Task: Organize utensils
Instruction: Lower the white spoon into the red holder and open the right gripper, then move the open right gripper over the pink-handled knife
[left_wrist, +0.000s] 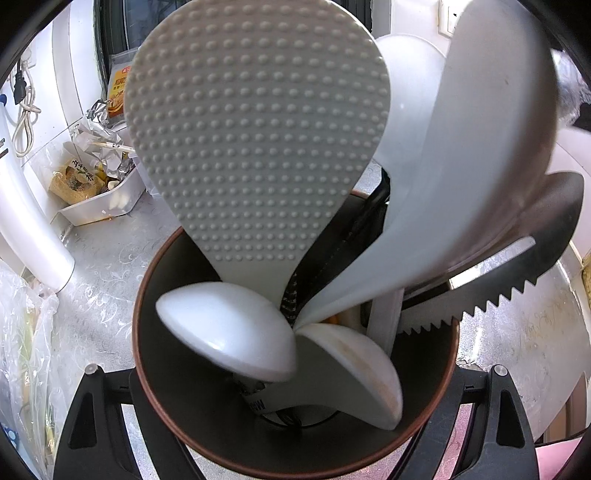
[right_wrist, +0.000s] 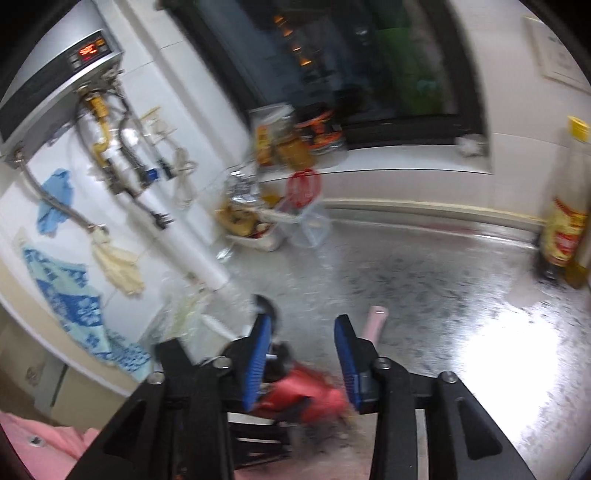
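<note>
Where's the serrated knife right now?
In the left wrist view, the serrated knife stands in the brown utensil holder on its right side, leaning over the rim, just below the big white ladle.

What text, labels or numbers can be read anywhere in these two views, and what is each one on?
"MA": only the start of dark lettering on a utensil handle deep in the brown cup; the rest is hidden.
Orange packet: Chinese print, too small to read.
Snack bag in the white tray: Chinese characters, not legible.
Water heater display: red digits, blurred.
Oil bottle label: blurred.
</note>
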